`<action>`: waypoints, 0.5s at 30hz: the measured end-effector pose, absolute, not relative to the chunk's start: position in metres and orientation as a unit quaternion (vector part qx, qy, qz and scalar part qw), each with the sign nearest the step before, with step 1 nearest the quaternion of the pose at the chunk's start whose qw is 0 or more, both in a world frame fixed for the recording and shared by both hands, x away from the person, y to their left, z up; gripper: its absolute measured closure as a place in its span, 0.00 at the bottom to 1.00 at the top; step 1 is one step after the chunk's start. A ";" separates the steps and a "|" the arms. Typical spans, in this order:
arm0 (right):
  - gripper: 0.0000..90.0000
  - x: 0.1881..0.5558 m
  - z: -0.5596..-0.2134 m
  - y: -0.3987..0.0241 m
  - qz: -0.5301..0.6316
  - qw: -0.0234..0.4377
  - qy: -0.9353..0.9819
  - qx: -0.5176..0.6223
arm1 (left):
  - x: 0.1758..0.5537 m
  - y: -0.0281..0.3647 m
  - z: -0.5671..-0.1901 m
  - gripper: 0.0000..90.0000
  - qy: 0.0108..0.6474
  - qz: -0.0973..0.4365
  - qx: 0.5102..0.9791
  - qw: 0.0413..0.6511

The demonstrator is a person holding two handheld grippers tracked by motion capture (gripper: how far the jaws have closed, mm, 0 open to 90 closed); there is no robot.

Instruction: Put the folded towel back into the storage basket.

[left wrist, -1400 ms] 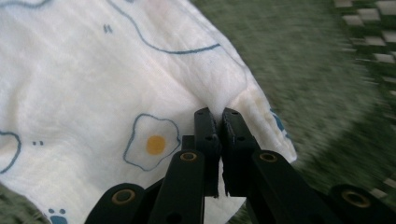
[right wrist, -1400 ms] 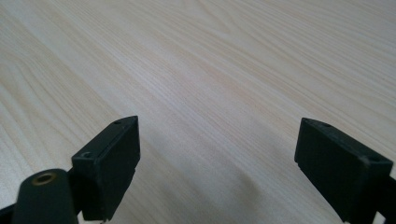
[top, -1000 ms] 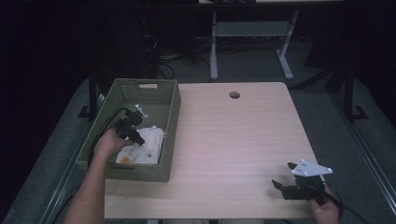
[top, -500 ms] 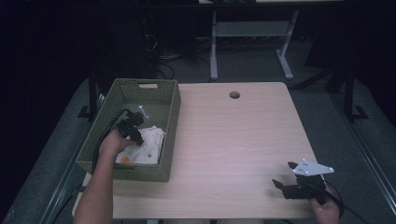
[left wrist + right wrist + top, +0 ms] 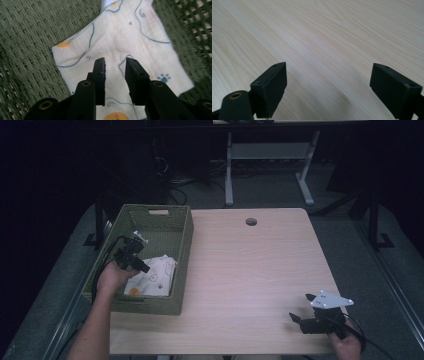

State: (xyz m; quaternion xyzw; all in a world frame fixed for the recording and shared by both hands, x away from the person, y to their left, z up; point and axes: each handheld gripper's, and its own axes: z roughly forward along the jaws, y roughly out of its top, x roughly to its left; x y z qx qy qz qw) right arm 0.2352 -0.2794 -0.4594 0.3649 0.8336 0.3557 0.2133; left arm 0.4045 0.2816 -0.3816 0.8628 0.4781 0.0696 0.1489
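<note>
Jaws of left gripper (image 5: 115, 63) have just been parting above printed cloth (image 5: 120, 47), now lying released inside green woven basket (image 5: 165, 217), suggesting placement is done, while right gripper (image 5: 300, 312) is resting wide open on surface (image 5: 250, 270).

- The surface (image 5: 250, 270) is bare wood between the green basket (image 5: 182, 250) and the right tongs (image 5: 306, 314), so a hand can slide across there.
- The basket's tall walls stand around the cloth (image 5: 152, 275), so the way in is from above.
- The left tongs (image 5: 141, 266) sit inside the basket, over the cloth.
</note>
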 end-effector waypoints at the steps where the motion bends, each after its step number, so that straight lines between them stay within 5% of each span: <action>1: 0.15 0.235 -0.459 -0.279 0.356 0.213 0.834 0.365 | 0.405 0.282 -0.382 0.76 0.478 0.070 0.863 0.149; 15: 0.15 0.234 -0.460 -0.281 0.356 0.214 0.831 0.371 | 0.378 0.281 -0.360 0.64 0.483 0.069 0.839 0.241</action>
